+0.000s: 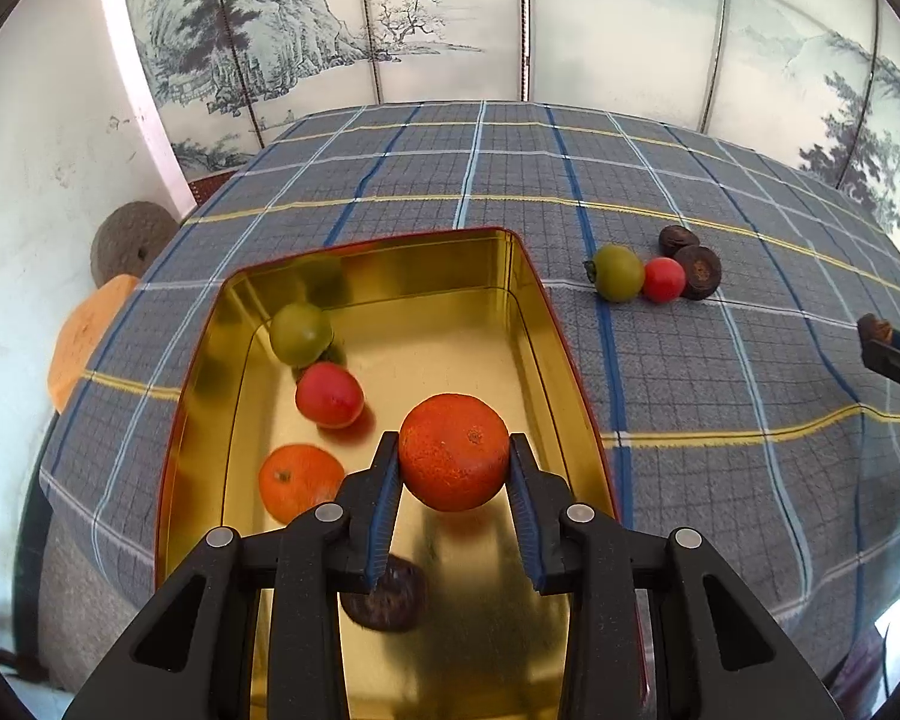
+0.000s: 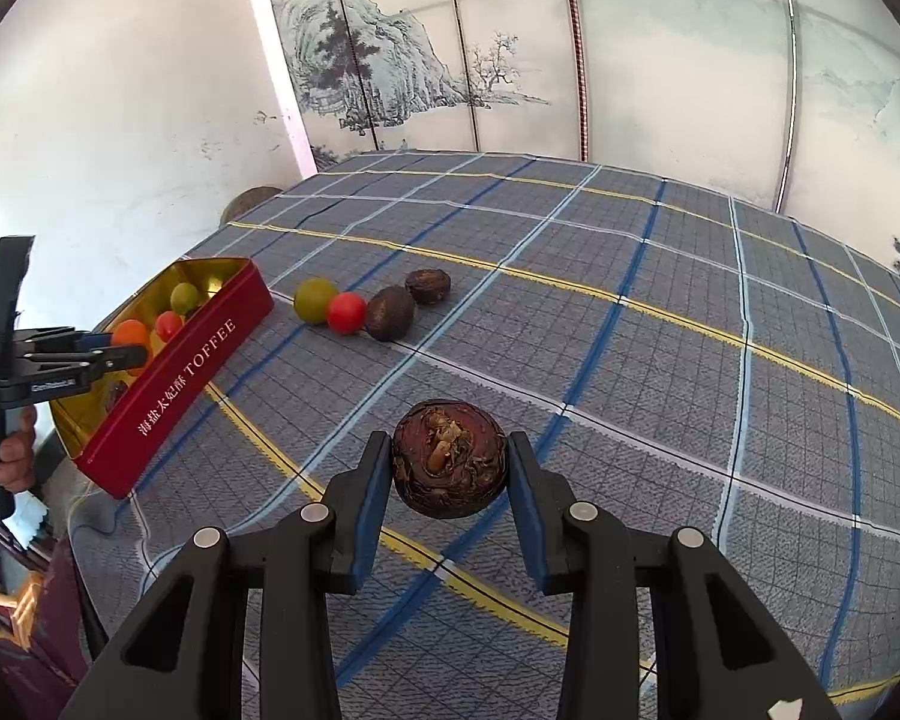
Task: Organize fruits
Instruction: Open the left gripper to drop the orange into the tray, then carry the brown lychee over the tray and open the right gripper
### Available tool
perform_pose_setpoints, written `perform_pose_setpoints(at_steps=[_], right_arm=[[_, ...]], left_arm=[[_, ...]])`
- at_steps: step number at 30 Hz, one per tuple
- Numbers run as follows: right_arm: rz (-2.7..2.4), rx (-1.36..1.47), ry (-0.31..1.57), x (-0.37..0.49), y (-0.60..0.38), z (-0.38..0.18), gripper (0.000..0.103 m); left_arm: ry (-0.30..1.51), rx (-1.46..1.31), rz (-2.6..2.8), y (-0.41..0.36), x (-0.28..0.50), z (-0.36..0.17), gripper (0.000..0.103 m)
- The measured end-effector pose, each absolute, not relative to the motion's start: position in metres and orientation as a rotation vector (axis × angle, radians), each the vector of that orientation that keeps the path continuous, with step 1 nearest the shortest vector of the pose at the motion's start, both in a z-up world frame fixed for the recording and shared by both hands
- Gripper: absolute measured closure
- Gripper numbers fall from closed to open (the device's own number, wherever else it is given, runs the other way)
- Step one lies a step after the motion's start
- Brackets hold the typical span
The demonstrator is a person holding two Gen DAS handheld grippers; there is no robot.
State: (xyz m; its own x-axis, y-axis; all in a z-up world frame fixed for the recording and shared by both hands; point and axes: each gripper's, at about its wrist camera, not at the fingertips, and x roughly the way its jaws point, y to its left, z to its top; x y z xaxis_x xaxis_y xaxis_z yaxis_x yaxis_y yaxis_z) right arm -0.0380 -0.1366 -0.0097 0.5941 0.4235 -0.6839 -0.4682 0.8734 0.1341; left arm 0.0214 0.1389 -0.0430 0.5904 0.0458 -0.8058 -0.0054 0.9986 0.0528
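L tongs [image 1: 455, 461] clamp a round orange mandarin [image 1: 453, 451] over the gold-lined rectangular metal tin [image 1: 528, 276]. In tin, left of tongs: second orange [image 1: 299, 482], red fruit [image 1: 329, 394], green fruit [image 1: 300, 334]; dark brown fruit [image 1: 383, 600] beneath. Ahead-right on plaid tabletop [image 1: 720, 396]: green, red, two dark fruits.

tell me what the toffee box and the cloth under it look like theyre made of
Toffee box: looks like thin sheet metal, a tin. Its gold inside is glossy and mirrors the fruit; the outside is red with white print.

Tablecloth: seems woven fabric, matte grey-blue plaid with a visible weave and soft folds at the table edge. The fibre cannot be told.
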Motion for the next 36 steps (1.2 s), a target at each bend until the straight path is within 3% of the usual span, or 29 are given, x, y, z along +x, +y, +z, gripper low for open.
perform_pose_setpoints(at_steps=[15,23,36], right_arm=[[0.530,-0.070,0.778,-0.039,-0.129,-0.006,0.068],[0.531,-0.075,0.774,-0.040,-0.126,-0.004,0.068],[0.590,-0.105,0.738,-0.048,-0.101,0.020,0.068]], left_arm=[[0.974,0.041,0.040,0.143,0.035,-0.053,0.066],[0.929,0.059,0.049,0.141,0.032,-0.046,0.045],[0.874,0.036,0.092,0.143,0.007,-0.029,0.044]])
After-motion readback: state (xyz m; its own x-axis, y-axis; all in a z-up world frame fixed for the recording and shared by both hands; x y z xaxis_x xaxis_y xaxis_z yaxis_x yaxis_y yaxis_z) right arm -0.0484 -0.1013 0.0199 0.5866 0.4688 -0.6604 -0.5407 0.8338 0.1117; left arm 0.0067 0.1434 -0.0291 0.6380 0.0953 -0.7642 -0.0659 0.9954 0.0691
